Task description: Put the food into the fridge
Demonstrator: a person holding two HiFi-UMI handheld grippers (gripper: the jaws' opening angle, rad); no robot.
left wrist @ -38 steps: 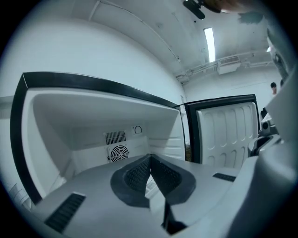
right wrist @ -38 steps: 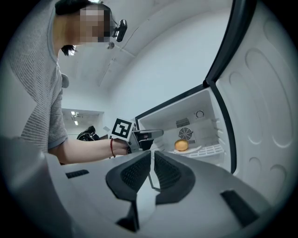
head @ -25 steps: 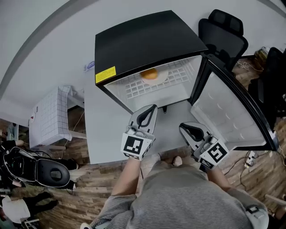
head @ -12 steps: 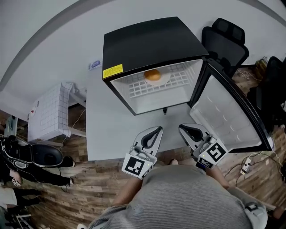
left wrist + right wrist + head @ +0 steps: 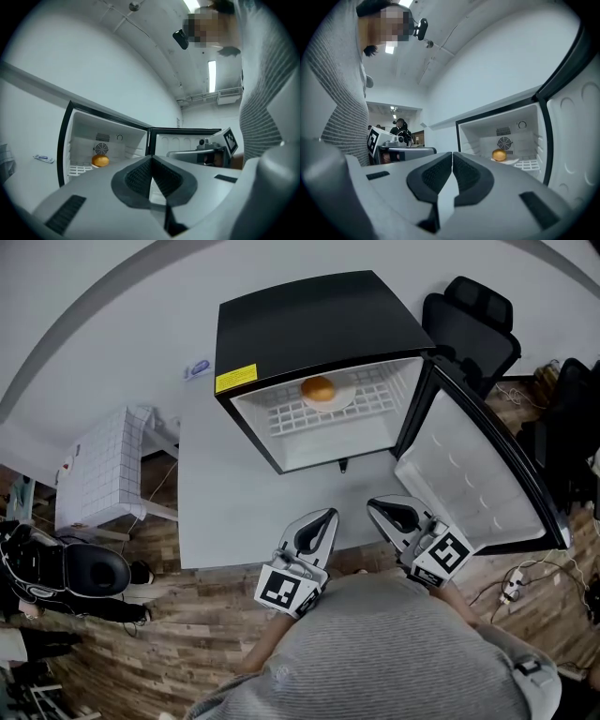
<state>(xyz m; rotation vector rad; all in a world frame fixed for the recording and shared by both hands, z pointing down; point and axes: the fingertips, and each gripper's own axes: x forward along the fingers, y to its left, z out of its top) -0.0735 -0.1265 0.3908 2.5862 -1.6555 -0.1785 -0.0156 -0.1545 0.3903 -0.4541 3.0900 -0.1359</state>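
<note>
White desk [image 5: 234, 502] held a small black fridge [image 5: 309, 324], its door [image 5: 469, 484] wide open — the round orange food [image 5: 318, 388] sat inside on a white plate [image 5: 341, 400]. Left gripper [image 5: 327, 515] and right gripper [image 5: 376, 505] waited near the desk's edge, fingers [image 5: 137, 178] clenched on nothing. A careless swing might bump the door — or leaving it open might warm the food.

The print on the yellow label [image 5: 235, 379] of the fridge [image 5: 309, 324] is too small to read, and the small blue-and-white item [image 5: 197, 369] on the desk [image 5: 225, 502] by the wall is too small to identify. What kind of food [image 5: 318, 388] the round orange piece is cannot be told. The person's torso [image 5: 394, 652] hides the hands behind the left tongs [image 5: 325, 517] and right tongs [image 5: 377, 506].
</note>
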